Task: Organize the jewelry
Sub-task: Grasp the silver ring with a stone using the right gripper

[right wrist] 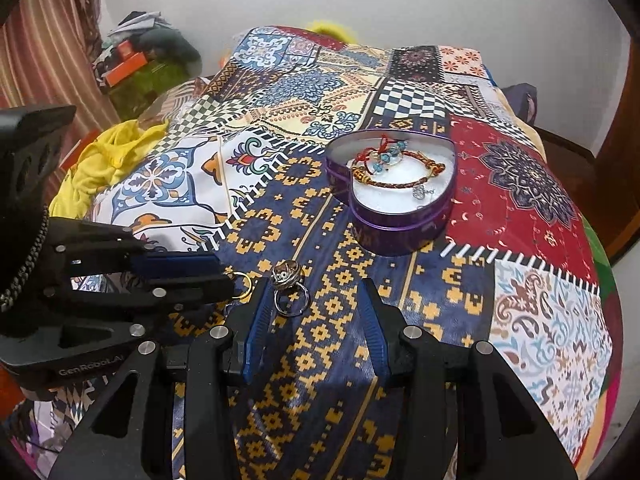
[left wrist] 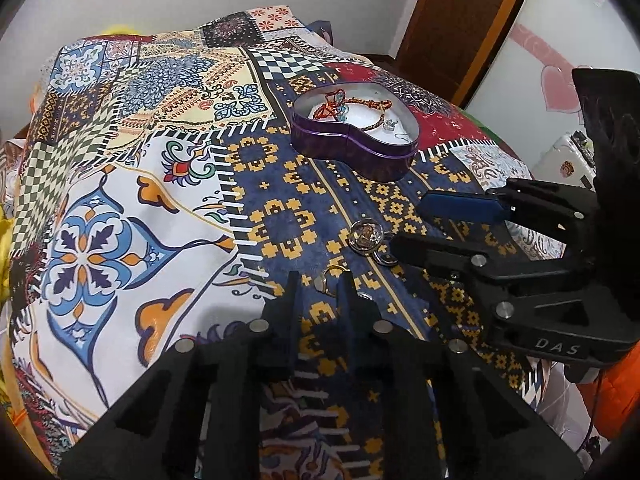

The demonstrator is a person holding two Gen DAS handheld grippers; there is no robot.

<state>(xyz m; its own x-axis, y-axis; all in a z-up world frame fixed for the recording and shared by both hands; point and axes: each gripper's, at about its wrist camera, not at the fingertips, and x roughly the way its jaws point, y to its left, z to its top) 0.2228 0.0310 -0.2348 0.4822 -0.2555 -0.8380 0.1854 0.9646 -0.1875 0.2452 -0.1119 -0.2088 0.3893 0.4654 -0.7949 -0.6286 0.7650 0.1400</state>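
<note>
The surface is covered by a patchwork cloth [right wrist: 320,340] in blue, yellow, red and white patterns. A purple heart-shaped tin [right wrist: 394,196], lid off, stands right of centre in the upper half of the right wrist view; in the left wrist view the same tin [left wrist: 354,140] sits upper centre. Its white lining carries a braided bracelet [right wrist: 400,182], blue beads on red cord [right wrist: 384,156] and a small silver charm [right wrist: 420,192]. A large silver ring with an ornate brown top [right wrist: 289,280] lies on the blue-and-yellow band of the cloth, below and left of the tin and well apart from it. The right tongs [right wrist: 316,312] stand wide apart at lower centre, and the ring lies just inside the left blue pad [right wrist: 260,320]; contact with the pad cannot be determined. In the left wrist view the same ring [left wrist: 366,236] appears at centre right, just left of the right tongs [left wrist: 416,224]. The left tongs [left wrist: 318,292] stand slightly apart at lower centre, with a small gold ring [left wrist: 334,274] at their tips; whether they clamp it cannot be determined. In the right wrist view the left tongs [right wrist: 226,276] enter from the left edge, the gold ring [right wrist: 242,286] at their tips.
</note>
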